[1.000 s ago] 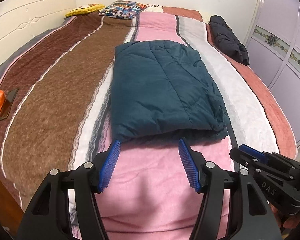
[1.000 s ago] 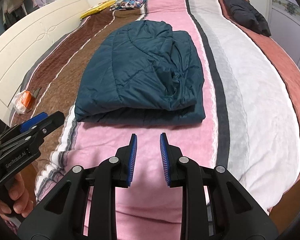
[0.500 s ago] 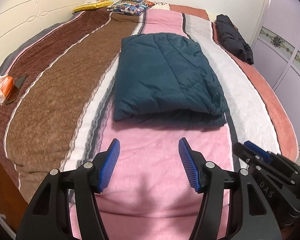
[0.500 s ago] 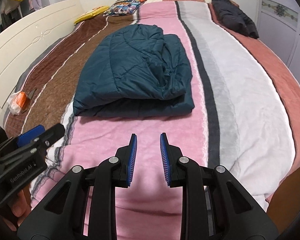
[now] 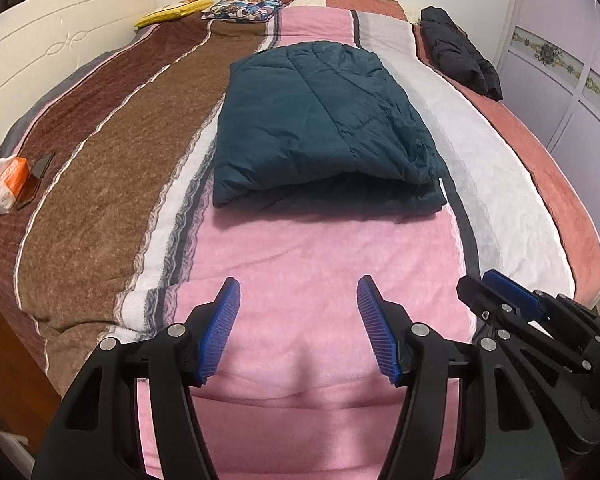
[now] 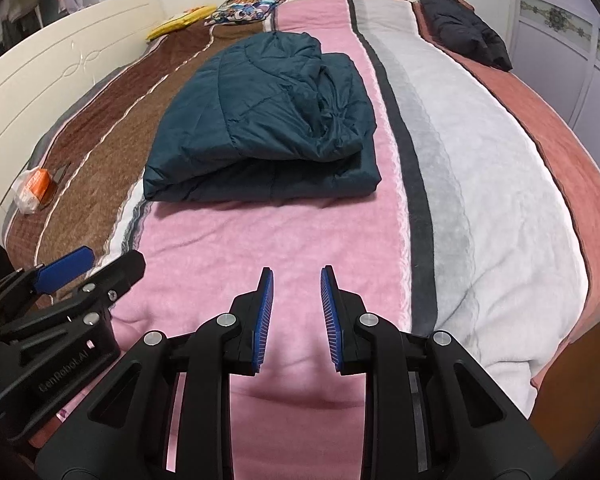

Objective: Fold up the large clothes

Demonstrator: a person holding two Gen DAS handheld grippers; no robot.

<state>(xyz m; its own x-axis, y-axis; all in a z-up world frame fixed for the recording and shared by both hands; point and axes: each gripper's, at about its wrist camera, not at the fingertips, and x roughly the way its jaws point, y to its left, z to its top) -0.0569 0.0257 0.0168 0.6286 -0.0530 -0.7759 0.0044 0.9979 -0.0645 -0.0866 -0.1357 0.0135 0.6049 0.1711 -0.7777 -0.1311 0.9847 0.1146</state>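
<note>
Looking along the left gripper (image 5: 298, 328), the dark teal jacket (image 5: 324, 128) lies folded into a thick bundle on the pink stripe of the bed cover (image 5: 332, 264), well ahead of the fingertips. The risk from here is the puffy padding: the top layer bulges at the near edge and could spring open or slide off the layer below if nothing presses it flat. A careless nudge from either tool would likely undo the fold. This gripper stands wide open, nothing between its blue pads, touching nothing, hovering over bare pink blanket. The right gripper (image 5: 512, 304) shows at the lower right edge, also clear of the jacket.

From the right wrist view, the jacket (image 6: 268, 120) sits on the pink stripe with its left edge over the brown one, and its right side looks bunched and creased, the likeliest place for the fold to loosen. The right gripper (image 6: 296, 312) is only narrowly open, with a small gap between its pads, empty and clear of the cloth. A second black jacket (image 6: 464, 36) lies far off by the wardrobe (image 6: 560, 32).
</note>
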